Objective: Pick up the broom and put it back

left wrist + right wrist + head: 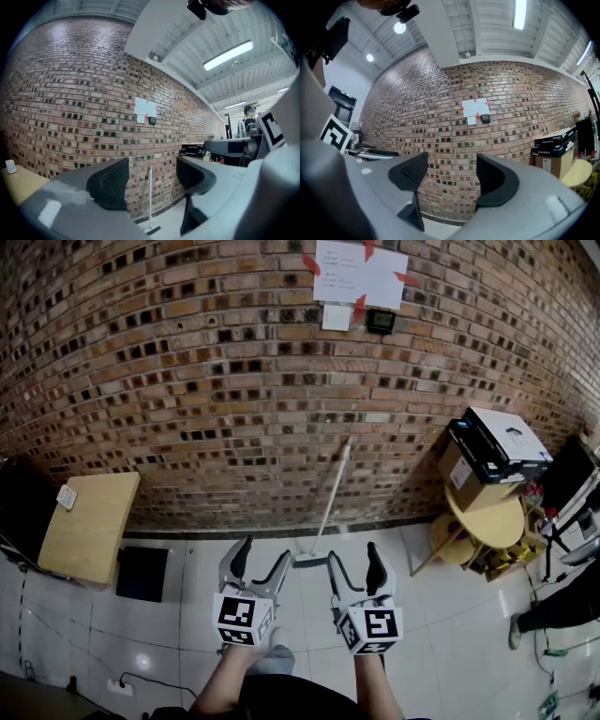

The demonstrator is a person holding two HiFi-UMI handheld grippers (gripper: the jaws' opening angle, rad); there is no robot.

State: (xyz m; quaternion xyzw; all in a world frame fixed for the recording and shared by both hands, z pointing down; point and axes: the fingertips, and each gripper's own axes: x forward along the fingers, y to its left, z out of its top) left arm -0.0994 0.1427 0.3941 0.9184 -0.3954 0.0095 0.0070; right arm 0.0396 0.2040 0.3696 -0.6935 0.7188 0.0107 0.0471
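Note:
The broom (329, 498) has a thin white handle and a small flat head, and it leans upright against the brick wall with its head on the white floor. It also shows between the jaws in the left gripper view, broom (150, 197), well beyond them. My left gripper (262, 560) and right gripper (354, 560) are held side by side, level, short of the wall. Both stand open with nothing between their fingers. The right gripper view shows only brick wall past the right gripper (450, 176).
A wooden table (89, 521) and a dark mat (142, 572) lie at the left. At the right a round wooden table (487, 512) carries stacked boxes (492, 448). Papers (359, 273) are taped to the brick wall. A person's shoe and leg (553, 615) are at far right.

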